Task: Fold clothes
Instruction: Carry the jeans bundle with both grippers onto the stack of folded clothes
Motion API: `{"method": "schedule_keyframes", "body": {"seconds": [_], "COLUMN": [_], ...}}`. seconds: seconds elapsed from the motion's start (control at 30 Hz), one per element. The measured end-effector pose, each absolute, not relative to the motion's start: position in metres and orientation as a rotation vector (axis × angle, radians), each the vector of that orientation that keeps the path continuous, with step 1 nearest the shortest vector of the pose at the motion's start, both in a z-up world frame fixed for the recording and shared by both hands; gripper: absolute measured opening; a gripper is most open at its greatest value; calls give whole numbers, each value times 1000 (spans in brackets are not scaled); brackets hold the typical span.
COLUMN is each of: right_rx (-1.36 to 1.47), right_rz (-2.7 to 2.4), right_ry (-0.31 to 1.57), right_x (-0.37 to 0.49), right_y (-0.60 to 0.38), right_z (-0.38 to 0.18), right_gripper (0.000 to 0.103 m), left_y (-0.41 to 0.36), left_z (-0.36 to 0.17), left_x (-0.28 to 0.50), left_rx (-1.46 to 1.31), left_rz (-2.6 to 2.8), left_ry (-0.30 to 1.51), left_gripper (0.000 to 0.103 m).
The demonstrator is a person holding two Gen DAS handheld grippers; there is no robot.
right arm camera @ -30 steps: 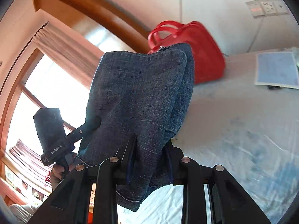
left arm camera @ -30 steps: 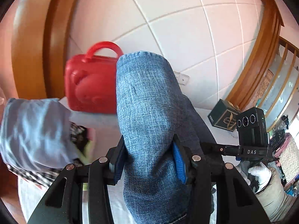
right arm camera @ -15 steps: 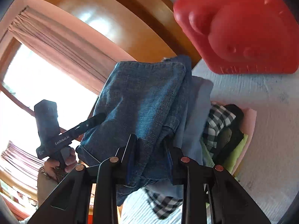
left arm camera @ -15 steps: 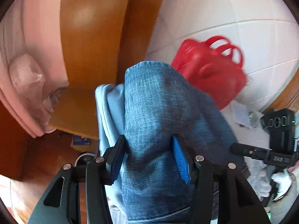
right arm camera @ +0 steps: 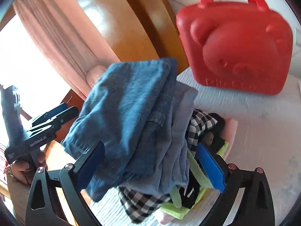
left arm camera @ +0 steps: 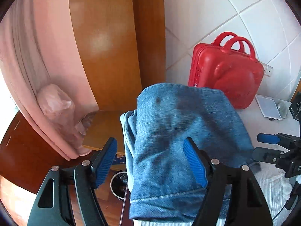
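Left wrist view: the left gripper (left arm camera: 150,162) stands spread, its blue pads clear of the folded jeans (left arm camera: 180,131), which lie atop a stack at the table's edge. Judged heavy, limp denim, not slippery; best taken at the thick folded edge. A red case (left arm camera: 225,73) stands by the tiled wall (left arm camera: 216,9).

Right wrist view: the right gripper (right arm camera: 156,167) is likewise released. The jeans (right arm camera: 128,109) rest on a pale blue garment (right arm camera: 180,116) and checked cloth (right arm camera: 199,124), upon the white table (right arm camera: 263,124). Pink curtain (right arm camera: 56,33) behind.
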State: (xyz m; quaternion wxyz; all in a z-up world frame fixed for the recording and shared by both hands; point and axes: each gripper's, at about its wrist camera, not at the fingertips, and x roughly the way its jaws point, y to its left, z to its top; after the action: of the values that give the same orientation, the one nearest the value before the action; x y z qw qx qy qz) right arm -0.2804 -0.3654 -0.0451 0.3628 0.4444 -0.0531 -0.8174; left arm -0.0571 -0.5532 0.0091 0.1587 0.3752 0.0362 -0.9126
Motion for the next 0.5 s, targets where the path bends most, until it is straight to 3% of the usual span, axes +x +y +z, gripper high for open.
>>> {"method": "schedule_keyframes", "body": {"seconds": [0.23,0.5], "right_rx": [1141,1180], "right_rz": [-2169,-2206], "right_ry": [2,30], "right_x": [-239,-219], "right_y": [-360,-356], "right_z": [-30,-22], "right_gripper": [100,101], "left_y": [-514,-503], "left_z": [3,-2], "left_x": [-29,-20], "left_rx": [1223,1251], "left_rz": [-2522,-2526], "left_ry": [110,128], "left_gripper": [77,77]}}
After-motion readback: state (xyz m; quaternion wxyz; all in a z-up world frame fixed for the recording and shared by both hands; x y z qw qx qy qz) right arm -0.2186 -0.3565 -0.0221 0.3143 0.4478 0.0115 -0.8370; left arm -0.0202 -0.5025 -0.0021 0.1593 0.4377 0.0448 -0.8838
